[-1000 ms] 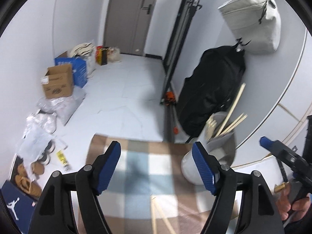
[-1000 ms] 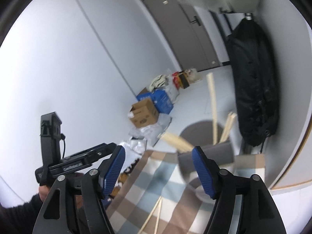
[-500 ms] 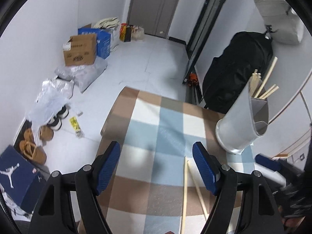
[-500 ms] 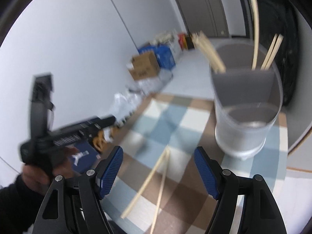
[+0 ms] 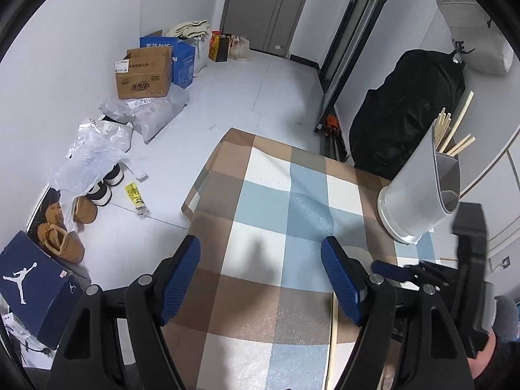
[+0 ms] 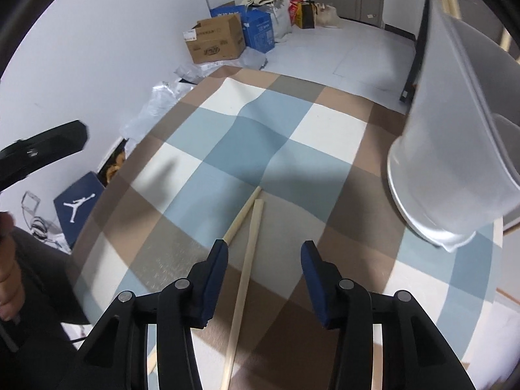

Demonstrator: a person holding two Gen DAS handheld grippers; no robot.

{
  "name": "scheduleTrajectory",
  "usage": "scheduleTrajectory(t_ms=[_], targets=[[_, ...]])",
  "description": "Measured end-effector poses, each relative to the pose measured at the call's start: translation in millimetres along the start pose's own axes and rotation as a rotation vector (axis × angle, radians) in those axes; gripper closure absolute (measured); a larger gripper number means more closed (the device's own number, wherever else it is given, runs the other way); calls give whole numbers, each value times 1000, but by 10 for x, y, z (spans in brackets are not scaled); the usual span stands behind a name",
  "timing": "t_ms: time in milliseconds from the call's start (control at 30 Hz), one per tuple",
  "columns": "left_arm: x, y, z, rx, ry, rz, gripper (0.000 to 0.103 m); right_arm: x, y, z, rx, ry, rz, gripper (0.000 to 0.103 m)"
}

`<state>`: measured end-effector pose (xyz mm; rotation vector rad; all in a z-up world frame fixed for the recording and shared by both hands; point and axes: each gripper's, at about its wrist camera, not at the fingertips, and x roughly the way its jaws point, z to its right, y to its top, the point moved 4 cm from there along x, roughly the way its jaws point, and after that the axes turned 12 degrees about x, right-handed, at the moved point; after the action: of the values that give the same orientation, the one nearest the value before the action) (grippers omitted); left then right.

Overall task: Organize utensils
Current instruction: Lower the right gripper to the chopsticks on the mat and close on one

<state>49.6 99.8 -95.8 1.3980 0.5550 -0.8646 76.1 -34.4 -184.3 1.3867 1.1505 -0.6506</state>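
Both grippers have dropped toward the counter [image 6: 341, 123] since a second ago, when their cameras took in mostly walls and the far door; the checked cloth [image 5: 266, 195] of brown, blue and white squares now fills both views. The right gripper [image 6: 264, 253] hangs just above two pale wooden chopsticks [image 6: 250, 227] lying side by side on the cloth, their far tips nearly touching. Its blue-padded jaws are closing, with one chopstick running up between them and the other passing under the left pad; the pads are not yet pressing on either stick. To the right of that gripper stands the white utensil holder [image 6: 455, 149], close and looming in the right wrist view. From the left wrist view the same holder [image 5: 419, 191] sits near the counter's far right edge with several more chopsticks [image 5: 450, 133] poking out of its top. The left gripper [image 5: 260, 256] hovers over bare cloth with its jaws wide apart and nothing between them. Beyond the counter, on the pale floor, lie a cardboard box [image 5: 144, 73], plastic bags [image 5: 94, 149], tan shoes [image 5: 60, 240] and a blue shoebox [image 5: 29, 282], with a black bag [image 5: 406, 110] against the wall.
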Motion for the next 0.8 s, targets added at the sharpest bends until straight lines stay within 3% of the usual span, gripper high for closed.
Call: scheduleTrajectory(t_ms=[300,433,600,800], targets=[[-66,-21,-52,10,5,19,30,142,153,-109,-87,-113,35,59],[-48,-31,-82,2,9,11,30,138,147,-97,-88,-122,43,60],[-52,-32,-98,-1,19,14,30,120,51,-104,-118,-149,41,69],[-42,-32,-61,13,32,10,30,129,56,-178,-171,-199,76,66]])
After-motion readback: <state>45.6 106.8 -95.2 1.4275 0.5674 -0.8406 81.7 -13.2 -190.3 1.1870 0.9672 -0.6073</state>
